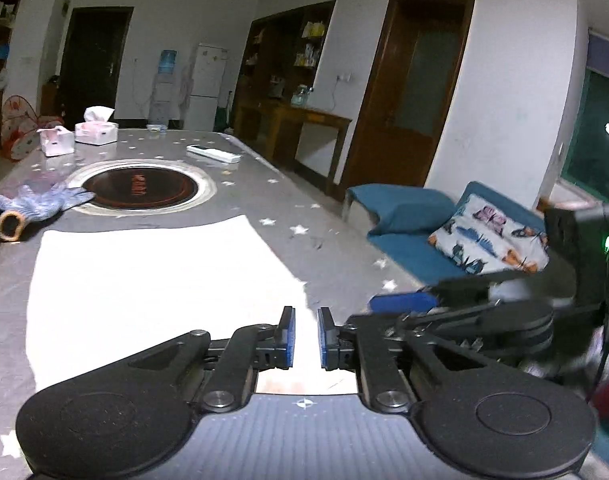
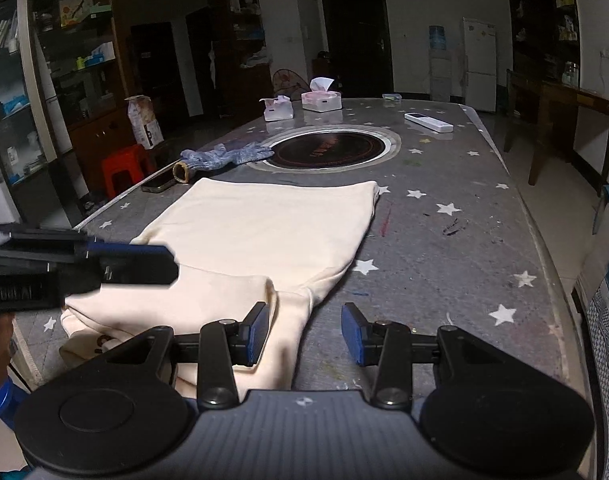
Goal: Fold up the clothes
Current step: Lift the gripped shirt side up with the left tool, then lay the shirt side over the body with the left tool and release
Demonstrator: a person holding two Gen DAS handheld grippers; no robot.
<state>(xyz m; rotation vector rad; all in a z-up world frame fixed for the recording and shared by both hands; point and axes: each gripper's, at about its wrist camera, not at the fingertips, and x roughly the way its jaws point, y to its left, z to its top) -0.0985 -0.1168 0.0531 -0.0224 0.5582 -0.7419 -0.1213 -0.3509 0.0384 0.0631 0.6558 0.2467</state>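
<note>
With the left gripper narrowly parted and the right gripper spread wide, both empty, a shallow pinch could let the cream garment slip mid-fold.

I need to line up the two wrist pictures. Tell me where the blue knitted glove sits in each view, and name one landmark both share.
Left wrist view: the blue knitted glove lies at the far left edge, left of the round black hob and beyond the cream garment.
Right wrist view: the glove lies left of centre, its fingers reaching the hob's ring, beyond the garment.
Shared landmark: the hob set into the table.
</note>
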